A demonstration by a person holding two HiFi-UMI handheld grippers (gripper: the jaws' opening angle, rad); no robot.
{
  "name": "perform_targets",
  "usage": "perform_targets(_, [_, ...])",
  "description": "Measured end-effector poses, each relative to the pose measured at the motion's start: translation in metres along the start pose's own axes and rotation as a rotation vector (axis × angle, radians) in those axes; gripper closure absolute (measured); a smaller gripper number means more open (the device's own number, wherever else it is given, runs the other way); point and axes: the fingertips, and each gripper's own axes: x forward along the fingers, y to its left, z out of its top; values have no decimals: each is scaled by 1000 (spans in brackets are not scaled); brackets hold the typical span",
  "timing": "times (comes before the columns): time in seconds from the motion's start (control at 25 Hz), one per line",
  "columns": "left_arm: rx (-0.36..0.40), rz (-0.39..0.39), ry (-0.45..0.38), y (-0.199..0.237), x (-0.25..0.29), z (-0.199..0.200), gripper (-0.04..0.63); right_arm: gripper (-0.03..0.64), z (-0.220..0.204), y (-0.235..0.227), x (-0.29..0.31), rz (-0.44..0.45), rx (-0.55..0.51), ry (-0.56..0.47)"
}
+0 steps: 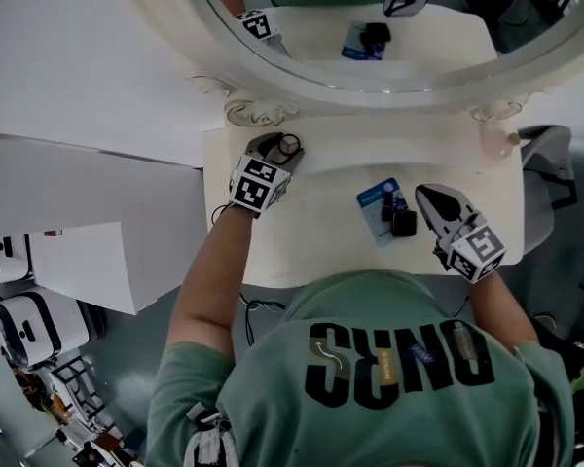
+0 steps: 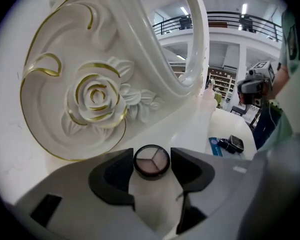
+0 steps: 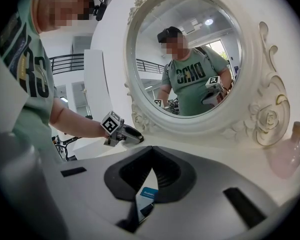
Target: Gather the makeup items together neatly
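Left gripper (image 1: pixel 282 148) grips the round three-shade eyeshadow compact (image 2: pixel 151 161) by the mirror's base, well apart from the blue card (image 1: pixel 378 199) and black cases (image 1: pixel 403 222) beside the clenched, empty right gripper (image 1: pixel 425 196), so it's not yet gathered.

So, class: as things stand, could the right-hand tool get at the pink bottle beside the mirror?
Probably yes. The right tool is shut and empty, and only bare table appears to lie between it and the pink bottle. Its jaws would need to open first.
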Motion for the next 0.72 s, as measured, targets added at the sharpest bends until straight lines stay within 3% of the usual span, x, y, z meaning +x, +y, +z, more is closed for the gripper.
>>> perform_targets(0.28, [21,15,-91,-16,-29,28,354,621,12,3,-4,8,-17,-30])
perform_targets(0.48, [-1,-102,-219,-84,-55,58,354,621,18,2,-20,8,-9,-58])
perform_targets(0.6, [17,-179,-214,-134,-53,55,354,621,18,0,-34,4,-10,-66])
perform_targets(0.72, [113,-263,-179,-182,-39,45,354,623,16,-5,-50,-9,-7,-73])
